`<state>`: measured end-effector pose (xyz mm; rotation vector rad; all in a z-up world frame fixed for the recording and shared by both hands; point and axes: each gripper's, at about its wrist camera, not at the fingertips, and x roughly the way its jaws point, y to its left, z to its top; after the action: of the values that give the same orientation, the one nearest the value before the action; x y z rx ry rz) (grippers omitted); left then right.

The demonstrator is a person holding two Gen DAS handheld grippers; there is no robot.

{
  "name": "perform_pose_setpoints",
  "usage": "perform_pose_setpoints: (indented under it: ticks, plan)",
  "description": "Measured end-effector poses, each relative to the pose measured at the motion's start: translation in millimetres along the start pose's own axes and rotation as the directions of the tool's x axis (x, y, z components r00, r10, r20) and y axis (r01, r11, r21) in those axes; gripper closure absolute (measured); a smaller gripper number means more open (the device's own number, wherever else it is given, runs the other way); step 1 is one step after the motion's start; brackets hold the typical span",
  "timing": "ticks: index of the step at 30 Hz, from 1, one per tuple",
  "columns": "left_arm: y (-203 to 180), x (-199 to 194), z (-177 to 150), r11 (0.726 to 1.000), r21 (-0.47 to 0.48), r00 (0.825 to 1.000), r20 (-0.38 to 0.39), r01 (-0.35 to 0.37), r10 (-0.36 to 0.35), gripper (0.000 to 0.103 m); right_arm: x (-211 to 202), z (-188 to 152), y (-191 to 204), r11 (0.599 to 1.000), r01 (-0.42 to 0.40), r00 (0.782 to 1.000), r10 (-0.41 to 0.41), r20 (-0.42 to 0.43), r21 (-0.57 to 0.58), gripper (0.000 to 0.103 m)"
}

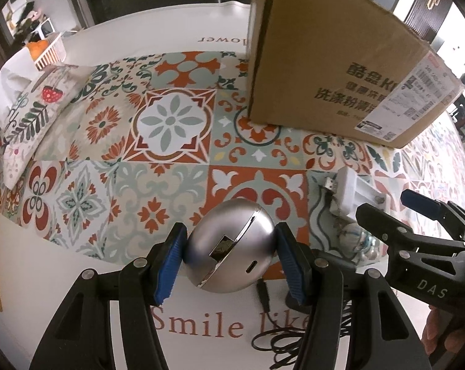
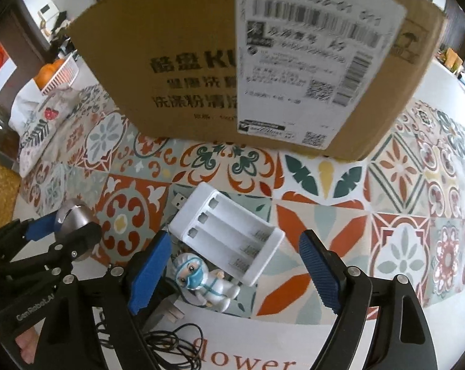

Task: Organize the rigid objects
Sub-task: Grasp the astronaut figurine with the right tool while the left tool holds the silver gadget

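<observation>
My left gripper point(image 1: 230, 262) is shut on a silver egg-shaped device point(image 1: 229, 246), lifted a little above the patterned tablecloth point(image 1: 170, 123); the same device point(image 2: 75, 215) shows at the left of the right wrist view. My right gripper point(image 2: 232, 271) is open over a white battery charger point(image 2: 229, 237) and a small figurine in a white suit and blue mask point(image 2: 204, 280), both lying on the cloth between its fingers, untouched. In the left wrist view the right gripper point(image 1: 411, 212) reaches in from the right, beside the charger point(image 1: 352, 191).
A big cardboard box point(image 1: 340, 61) with a shipping label point(image 2: 318, 61) stands on the table behind both grippers. A black cable point(image 2: 170, 345) and a plug point(image 2: 167, 311) lie near the front edge. A patterned cushion point(image 1: 38, 104) and a white basket point(image 1: 52, 51) sit far left.
</observation>
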<state>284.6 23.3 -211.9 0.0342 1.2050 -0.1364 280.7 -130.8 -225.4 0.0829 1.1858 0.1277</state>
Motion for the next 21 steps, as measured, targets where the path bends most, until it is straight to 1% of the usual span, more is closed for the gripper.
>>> perform_pose_setpoints:
  ticks: [4,9,13,16,18,19,20,21]
  plan:
    - [-7.8,-8.4,-4.7,1.000,0.013,1.000,0.025,-0.009,0.008,0.045,-6.1,-4.5,-7.3,1.000,-0.011,1.000,0.011,-0.005,-0.003,0.019]
    - [-18.8,-20.1,-18.0,0.998,0.049,0.998,0.057,-0.039,0.036,0.045,-12.4,-15.1,-9.1,0.998,0.005,1.000,-0.005,-0.009,-0.064,0.019]
    - [-21.8,-21.1,-27.0,0.999,0.034,0.999,0.043,-0.030,0.029,0.045,-17.7,-20.9,-10.1,0.995,0.021,0.999,-0.023,-0.021,-0.097,0.019]
    - [-20.6,-23.1,-34.0,1.000,0.020,0.999,0.031,-0.010,0.010,0.045,-23.7,-27.7,-8.5,0.996,-0.002,1.000,-0.001,-0.028,-0.091,0.019]
    - [-19.4,-25.0,-38.3,1.000,0.022,1.000,0.026,-0.010,0.010,0.045,-27.8,-31.1,-8.3,0.995,-0.022,1.000,0.020,-0.025,-0.093,0.021]
    - [-18.6,-25.9,-40.0,1.000,0.020,1.000,0.025,-0.015,0.014,0.045,-28.3,-32.2,-7.8,0.995,-0.036,0.999,0.034,-0.022,-0.089,0.023]
    - [-18.2,-26.9,-41.1,1.000,0.017,0.999,0.027,-0.018,0.017,0.045,-27.8,-32.8,-7.6,0.995,-0.051,0.999,0.049,-0.023,-0.087,0.029]
    - [-17.6,-27.2,-41.9,1.000,0.015,0.999,0.030,-0.022,0.021,0.045,-26.0,-33.1,-6.6,0.994,-0.065,0.998,0.063,-0.028,-0.082,0.032]
